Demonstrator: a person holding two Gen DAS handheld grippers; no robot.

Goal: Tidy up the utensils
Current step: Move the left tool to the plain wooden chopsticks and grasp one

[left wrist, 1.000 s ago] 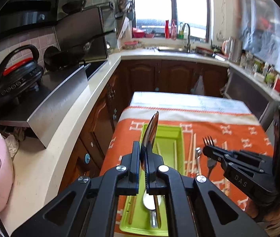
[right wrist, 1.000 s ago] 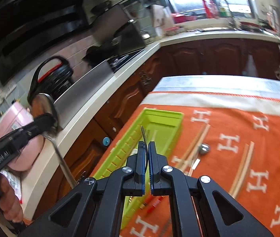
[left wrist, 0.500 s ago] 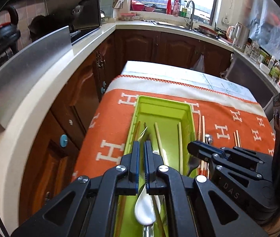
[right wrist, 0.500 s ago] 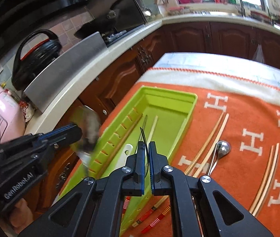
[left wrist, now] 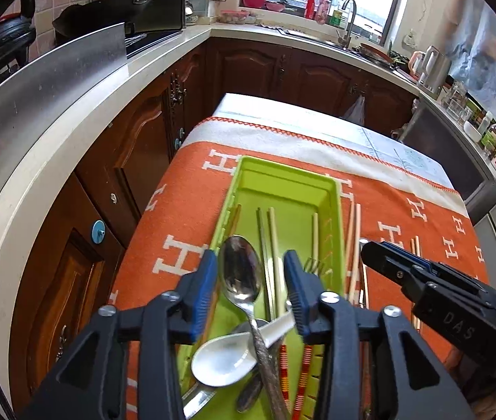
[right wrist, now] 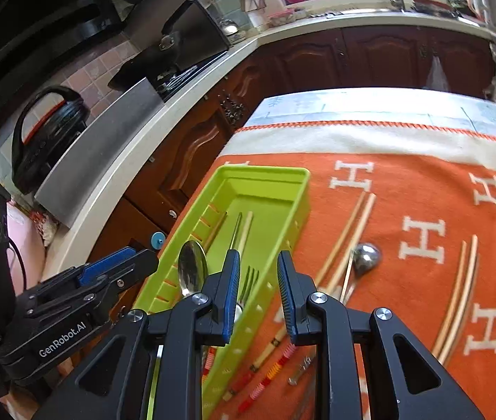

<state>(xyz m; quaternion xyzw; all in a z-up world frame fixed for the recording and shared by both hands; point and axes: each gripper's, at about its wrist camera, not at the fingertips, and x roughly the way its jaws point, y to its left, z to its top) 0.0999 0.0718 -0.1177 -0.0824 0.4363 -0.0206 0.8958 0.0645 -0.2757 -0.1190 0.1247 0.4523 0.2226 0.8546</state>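
Between our left gripper's (left wrist: 251, 280) parted fingers a metal spoon (left wrist: 240, 273) lies loose in the green tray (left wrist: 283, 178), its handle across a white spoon (left wrist: 223, 357); these jaws have just been opening and no pad presses on it now. Our right gripper (right wrist: 258, 290) has likewise just been opening over the tray's right wall, and the fork (right wrist: 248, 280) between its fingers looks let go, tines pointing to the far end. We judge both pieces delivered.

Further up the tray lie several chopsticks (left wrist: 272, 231), so a fair share is already in.

Just beyond the tray's right wall, on the orange cloth (right wrist: 405, 182), work remains: a pair of pale chopsticks (right wrist: 353, 231), a ladle with a round bowl (right wrist: 367, 255) beside them, and another pair (right wrist: 465, 280) toward the cloth's right edge. Near the cloth's front edge lie chopsticks with striped red ends (right wrist: 265, 381).

By our reckoning the job is about half done, with the loose chopsticks and ladle still to gather.
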